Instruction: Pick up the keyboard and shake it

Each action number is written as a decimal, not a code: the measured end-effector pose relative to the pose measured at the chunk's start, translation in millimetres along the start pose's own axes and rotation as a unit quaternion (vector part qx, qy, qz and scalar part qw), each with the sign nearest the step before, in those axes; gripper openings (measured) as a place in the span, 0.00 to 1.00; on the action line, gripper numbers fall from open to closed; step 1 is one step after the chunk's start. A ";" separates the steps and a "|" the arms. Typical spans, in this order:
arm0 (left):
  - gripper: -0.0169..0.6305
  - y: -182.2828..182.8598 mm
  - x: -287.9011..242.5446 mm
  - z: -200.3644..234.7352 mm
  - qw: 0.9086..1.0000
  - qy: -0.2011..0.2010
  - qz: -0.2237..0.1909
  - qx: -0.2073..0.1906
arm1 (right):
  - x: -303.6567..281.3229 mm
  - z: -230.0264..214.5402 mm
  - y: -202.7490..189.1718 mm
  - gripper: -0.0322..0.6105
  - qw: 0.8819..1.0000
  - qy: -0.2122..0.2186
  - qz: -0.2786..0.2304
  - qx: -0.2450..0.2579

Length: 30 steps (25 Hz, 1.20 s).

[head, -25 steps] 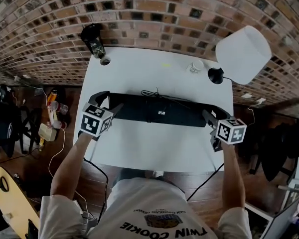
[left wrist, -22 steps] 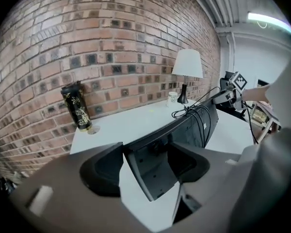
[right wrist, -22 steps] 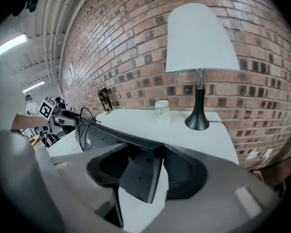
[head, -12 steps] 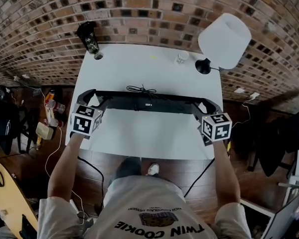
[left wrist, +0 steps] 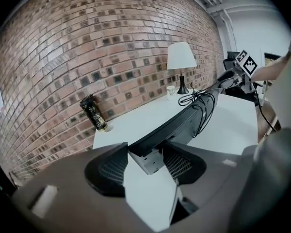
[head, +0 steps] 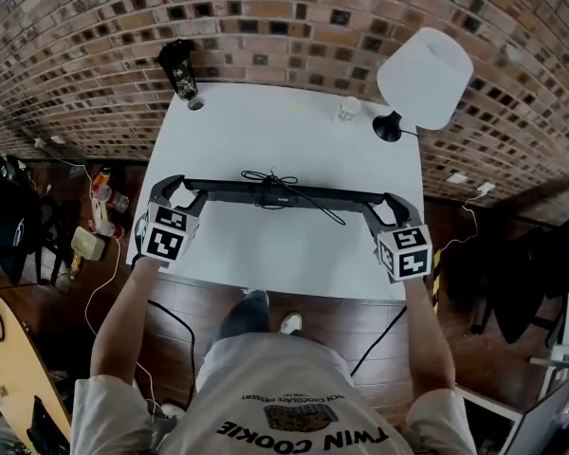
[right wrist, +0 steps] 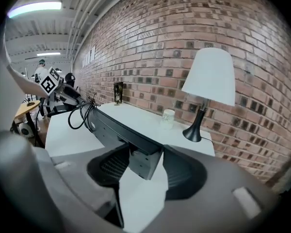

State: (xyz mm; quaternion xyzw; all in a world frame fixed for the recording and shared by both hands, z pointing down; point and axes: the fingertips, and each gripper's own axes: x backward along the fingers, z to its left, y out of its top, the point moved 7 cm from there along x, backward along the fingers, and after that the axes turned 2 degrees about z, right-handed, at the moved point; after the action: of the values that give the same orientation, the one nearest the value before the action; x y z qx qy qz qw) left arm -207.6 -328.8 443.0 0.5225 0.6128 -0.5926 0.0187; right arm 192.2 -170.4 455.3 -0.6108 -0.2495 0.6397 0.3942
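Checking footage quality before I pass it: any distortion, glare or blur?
Head view: even light, sharp; fisheye bows the red-brown brick wall. Left gripper view: dark corners, long black keyboard soft up close. Right gripper view: white ceiling strip light glares, foreground blurred.

The keyboard (head: 284, 195) is long, slim and black. It is tipped onto its long edge, showing as a narrow bar running left to right, and is held by both ends above the white table (head: 266, 121). Its black cable (head: 273, 176) loops loosely at the middle.

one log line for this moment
phase: lift | keyboard: on edge above table | left gripper: jaws closing on its end | right gripper: clamped on other end
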 end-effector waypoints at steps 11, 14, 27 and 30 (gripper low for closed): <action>0.37 -22.5 22.4 -26.1 0.994 0.024 0.035 -0.097 | 24.2 27.6 -17.8 0.37 0.991 -0.027 0.002 0.130; 0.36 -28.1 25.8 -32.4 0.992 0.033 0.041 -0.119 | 27.9 35.4 -25.3 0.37 0.982 -0.039 0.010 0.185; 0.34 -59.2 29.6 -69.1 0.968 0.047 0.089 -0.230 | 40.0 64.6 -71.0 0.25 0.921 -0.057 0.052 0.383; 0.32 -71.8 24.9 -79.1 0.963 0.048 0.103 -0.242 | 37.8 71.3 -85.6 0.24 0.912 -0.057 0.064 0.402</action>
State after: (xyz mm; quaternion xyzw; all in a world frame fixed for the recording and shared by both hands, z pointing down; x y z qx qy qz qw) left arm -219.3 -236.6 501.2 0.5907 0.6809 -0.3954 0.1766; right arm 141.7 -79.9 510.9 -0.3776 0.0463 0.7436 0.5498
